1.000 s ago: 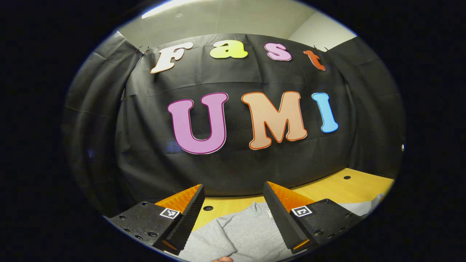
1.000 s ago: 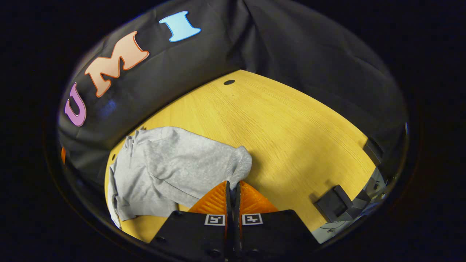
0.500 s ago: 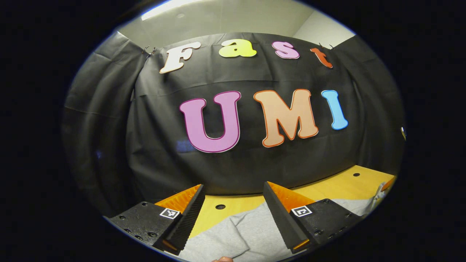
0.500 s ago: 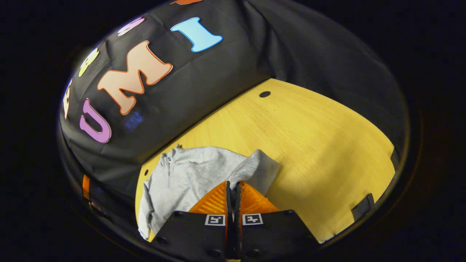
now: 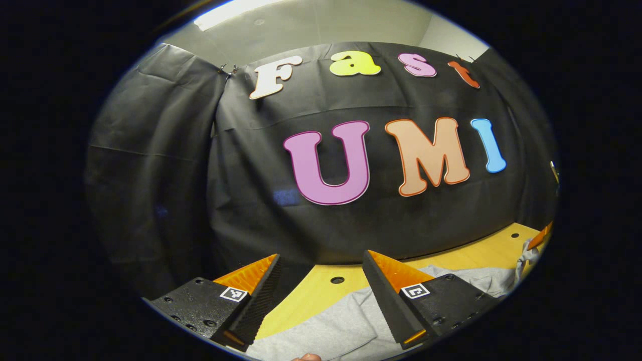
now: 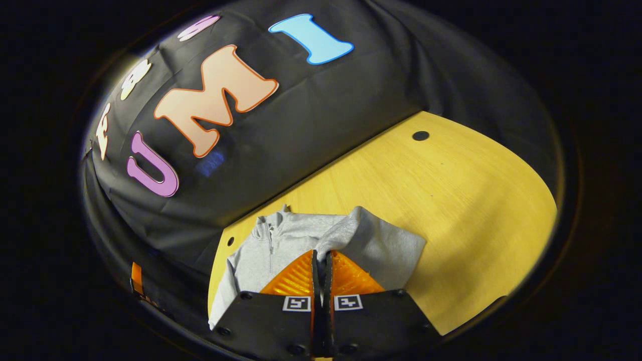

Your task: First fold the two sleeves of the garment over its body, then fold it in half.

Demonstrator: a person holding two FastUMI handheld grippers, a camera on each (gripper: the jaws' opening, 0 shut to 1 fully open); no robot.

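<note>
Two fingers of the left hand-held gripper (image 5: 321, 260) stand wide apart at the bottom of the left gripper view, nothing between them. Below and between them the grey garment (image 5: 331, 331) lies on the yellow desk (image 5: 311, 296), spreading toward the lower right edge of the frame. A dark hole in the desk (image 5: 337, 280) sits just beyond the cloth.

In the right gripper view, the right hand-held gripper (image 6: 321, 255) is pinched closed on a sleeve (image 6: 371, 240) of the garment (image 6: 271, 245) at bottom centre, the sleeve raised and bunched over the fingertips. The garment's collar points toward the booth wall at centre left. Bare desk (image 6: 451, 200) fills the right half.
</note>
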